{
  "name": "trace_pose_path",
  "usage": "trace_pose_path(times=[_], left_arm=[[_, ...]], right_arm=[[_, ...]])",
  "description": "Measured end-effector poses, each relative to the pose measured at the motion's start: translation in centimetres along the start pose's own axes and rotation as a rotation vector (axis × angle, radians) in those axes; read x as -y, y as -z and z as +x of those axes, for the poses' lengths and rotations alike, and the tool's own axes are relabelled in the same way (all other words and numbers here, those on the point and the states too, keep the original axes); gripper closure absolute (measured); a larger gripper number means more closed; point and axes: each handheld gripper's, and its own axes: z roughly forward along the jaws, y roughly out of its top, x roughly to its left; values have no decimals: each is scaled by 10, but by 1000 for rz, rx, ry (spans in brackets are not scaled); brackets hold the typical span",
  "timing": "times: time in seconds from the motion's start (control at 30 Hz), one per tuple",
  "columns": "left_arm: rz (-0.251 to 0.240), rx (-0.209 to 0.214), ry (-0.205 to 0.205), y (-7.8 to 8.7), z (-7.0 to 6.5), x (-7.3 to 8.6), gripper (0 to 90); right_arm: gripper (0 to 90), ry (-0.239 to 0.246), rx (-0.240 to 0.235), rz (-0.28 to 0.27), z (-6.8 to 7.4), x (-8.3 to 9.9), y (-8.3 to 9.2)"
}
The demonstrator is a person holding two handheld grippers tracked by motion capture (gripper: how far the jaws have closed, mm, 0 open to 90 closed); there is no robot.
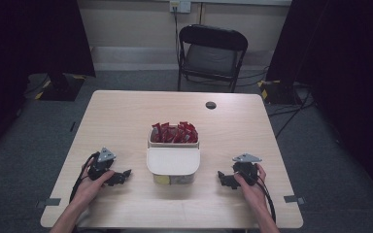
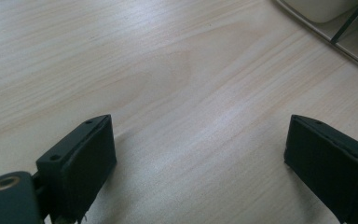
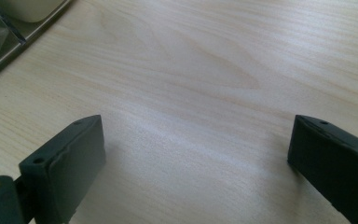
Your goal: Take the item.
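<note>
- Forearms enter the high view from the bottom edge; each hand holds one gripper on the table (image 1: 126, 111).
- Left gripper (image 1: 122, 175) rests at about 8 o'clock from the white box (image 1: 173, 162), well apart from it, jaws pointing toward the box.
- Right gripper (image 1: 222, 177) rests at about 4 o'clock from the box, well apart from it, jaws likewise pointing inward.
- Red packets (image 1: 173, 132) stand in the open far compartment of the box, at 12 o'clock from its white lid.
- Black folding chair (image 1: 212, 54) stands beyond the table at 12 o'clock.
- Left gripper view: both jaws stand wide apart over bare wood, nothing between them; a corner of the box (image 2: 328, 18) lies at 1 o'clock.
- Right gripper view: both jaws stand wide apart over bare wood, nothing between them; a corner of the box (image 3: 23, 21) lies at 11 o'clock.
</note>
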Motion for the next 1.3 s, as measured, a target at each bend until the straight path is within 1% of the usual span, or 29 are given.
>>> trace_pose_path(times=[0.27,0.33,0.4,0.47,0.5,0.53,0.67,0.7,0.73,0.8,0.83,0.9,1.03,1.17,1.23,1.27,1.3], left_arm=[[1,0,-4,0,0,0,81],[1,2,-1,0,0,0,81],[1,0,-4,0,0,0,81],[2,2,-3,0,0,0,81],[0,1,-2,0,0,0,81],[2,1,-4,0,0,0,81],[2,1,-4,0,0,0,81],[0,1,-2,0,0,0,81],[2,1,-8,0,1,0,81],[2,0,-3,0,0,0,81],[2,0,-3,0,0,0,81],[3,1,-5,0,0,0,81],[2,1,-4,0,0,0,81],[3,-1,-5,0,0,0,81],[1,-1,-3,0,0,0,81],[1,-1,-3,0,0,0,81],[1,-1,-4,0,0,0,81]], right_arm=[[42,1,0,7,0,0,1],[85,-3,-1,7,0,-1,2],[167,-9,4,-5,-1,-1,4],[139,-10,6,4,-1,-2,4],[154,-13,2,7,-1,-2,4],[140,-11,-4,4,-2,-2,5],[151,-13,-12,-7,-1,-4,9],[149,-16,-21,-6,0,-4,11],[150,-15,-27,-13,0,-5,12],[201,-18,-50,-24,2,-7,14],[203,-15,-64,-34,3,-8,16],[193,-14,-80,-40,7,-10,18],[187,-1,-106,-73,14,-17,25],[162,-3,-148,-96,19,-23,32],[162,-2,-154,-101,21,-24,34],[148,9,-174,-116,24,-27,39],[147,9,-185,-123,26,-28,41]])
